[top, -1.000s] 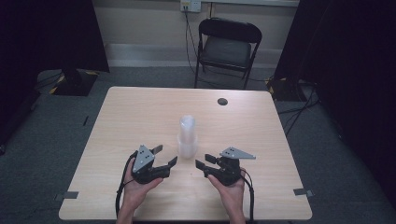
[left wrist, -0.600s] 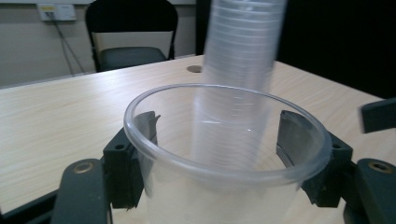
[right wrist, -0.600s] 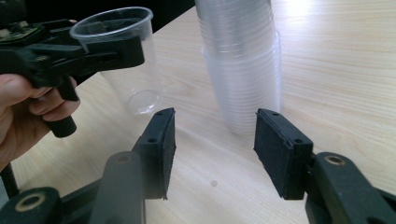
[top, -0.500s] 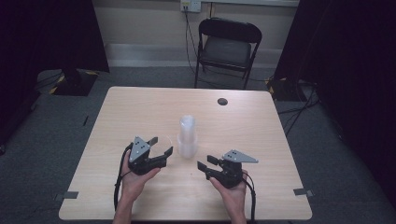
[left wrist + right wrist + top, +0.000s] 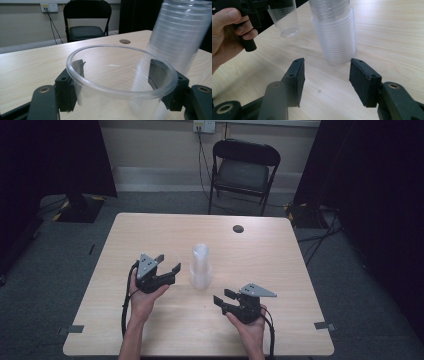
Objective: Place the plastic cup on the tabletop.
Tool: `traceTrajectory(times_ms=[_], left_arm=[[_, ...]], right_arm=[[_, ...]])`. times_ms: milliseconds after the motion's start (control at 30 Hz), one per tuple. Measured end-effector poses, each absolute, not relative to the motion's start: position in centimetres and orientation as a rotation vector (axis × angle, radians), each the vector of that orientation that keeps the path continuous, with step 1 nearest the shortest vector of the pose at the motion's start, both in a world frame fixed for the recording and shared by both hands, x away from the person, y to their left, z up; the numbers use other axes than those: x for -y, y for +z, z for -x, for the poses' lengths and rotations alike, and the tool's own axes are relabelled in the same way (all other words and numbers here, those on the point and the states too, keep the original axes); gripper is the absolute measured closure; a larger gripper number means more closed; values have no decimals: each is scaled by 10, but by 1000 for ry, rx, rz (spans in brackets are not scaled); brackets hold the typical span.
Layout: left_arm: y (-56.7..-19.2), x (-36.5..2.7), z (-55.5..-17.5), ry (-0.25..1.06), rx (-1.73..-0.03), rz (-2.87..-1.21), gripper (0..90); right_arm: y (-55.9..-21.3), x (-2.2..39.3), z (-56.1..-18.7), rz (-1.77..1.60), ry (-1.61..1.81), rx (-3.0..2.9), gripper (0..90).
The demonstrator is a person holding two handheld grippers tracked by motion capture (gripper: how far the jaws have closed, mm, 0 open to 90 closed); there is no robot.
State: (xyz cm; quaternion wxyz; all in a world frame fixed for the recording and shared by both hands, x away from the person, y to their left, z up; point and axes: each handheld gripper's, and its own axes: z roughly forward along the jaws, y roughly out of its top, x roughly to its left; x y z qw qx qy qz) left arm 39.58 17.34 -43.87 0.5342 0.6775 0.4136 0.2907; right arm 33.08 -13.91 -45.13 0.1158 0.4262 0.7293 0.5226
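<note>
High view: a stack (image 5: 200, 265) of clear cups stands mid-table (image 5: 280, 270). Just left of the stack, the left gripper (image 5: 167, 268) has its jaws clamped on a single cup (image 5: 120, 82), held upright and empty, apparently one taken from the stack to be set down apart. Right of the stack and nearer the person, the right gripper (image 5: 223, 299) waits, jaws apart and empty, facing the stack.

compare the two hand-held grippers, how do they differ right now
The left hand-held gripper has a single clear cup between its jaws; the right hand-held gripper is open with nothing between its jaws. The left sits beside the cup stack, the right nearer the person. Both are black and hand-held.
</note>
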Motion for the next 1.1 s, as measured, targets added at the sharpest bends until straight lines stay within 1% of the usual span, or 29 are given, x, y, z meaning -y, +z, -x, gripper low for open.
traceTrajectory(times_ms=[100, 233, 300, 433, 733, 933, 967, 1100], left_arm=[[-438, -175, -404, 715, -984, -1623, 289], [-438, -177, -415, 711, -985, -1608, 287], [-439, -177, -419, 739, -976, -1591, 287], [-442, -175, -428, 729, -980, -1629, 284], [-459, -174, -445, 670, -1040, -1690, 278], [-468, -173, -446, 631, -1038, -1730, 272], [-471, -174, -447, 609, -1045, -1737, 272], [-473, -173, -447, 603, -1050, -1741, 269]], right_arm=[[-450, 141, -332, -1254, 1534, -2129, 462], [-451, 143, -334, -1255, 1533, -2127, 460], [-453, 143, -335, -1255, 1533, -2129, 459], [-457, 143, -335, -1267, 1539, -2130, 457], [-458, 145, -330, -1272, 1541, -2120, 457], [-458, 144, -330, -1272, 1545, -2127, 458], [-459, 144, -330, -1272, 1545, -2126, 457], [-459, 145, -330, -1274, 1544, -2129, 458]])
